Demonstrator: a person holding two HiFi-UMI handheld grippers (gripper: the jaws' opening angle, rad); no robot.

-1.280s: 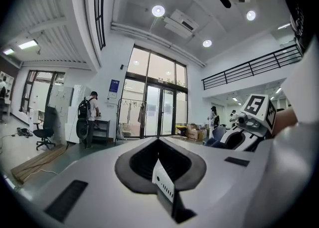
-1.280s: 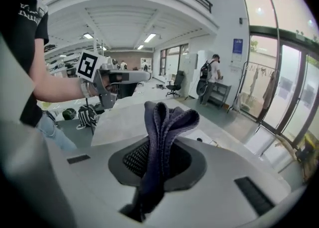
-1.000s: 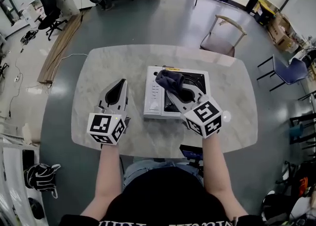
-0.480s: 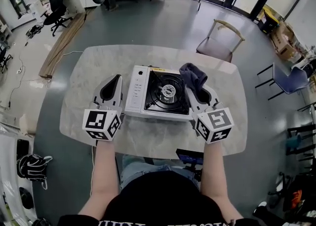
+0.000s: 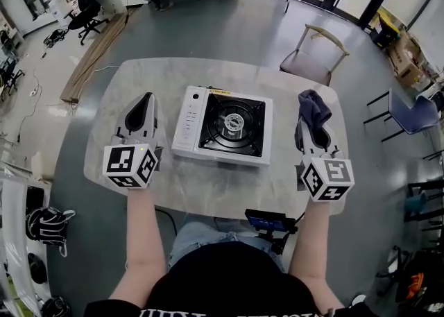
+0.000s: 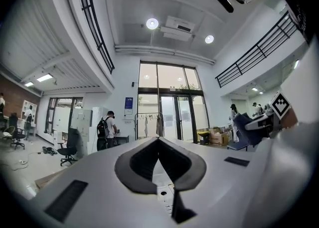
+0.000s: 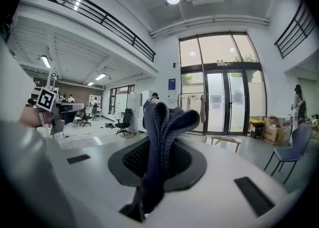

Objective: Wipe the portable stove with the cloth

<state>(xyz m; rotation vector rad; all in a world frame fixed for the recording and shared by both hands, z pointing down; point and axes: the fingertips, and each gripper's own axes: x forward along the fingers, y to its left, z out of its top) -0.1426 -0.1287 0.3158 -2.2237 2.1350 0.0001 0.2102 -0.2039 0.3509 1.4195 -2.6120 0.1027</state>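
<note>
The white portable stove (image 5: 223, 133) with its black burner top sits in the middle of the marble table (image 5: 208, 191). My right gripper (image 5: 310, 116) is to the right of the stove, clear of it, shut on a dark blue cloth (image 5: 313, 107) that stands up folded between its jaws (image 7: 162, 137). My left gripper (image 5: 144, 104) rests left of the stove, tips pointing away from me, jaws closed together with nothing held (image 6: 158, 144). Both grippers point level, out over the table's far side.
A wooden chair (image 5: 312, 55) stands beyond the table's far right corner, and a blue chair (image 5: 409, 111) further right. A small black device (image 5: 270, 222) hangs at the table's near edge. People and office chairs stand far off across the hall.
My right gripper carried the cloth off the stove top and out to the stove's right side. The left gripper shifted slightly left and away from the stove.
</note>
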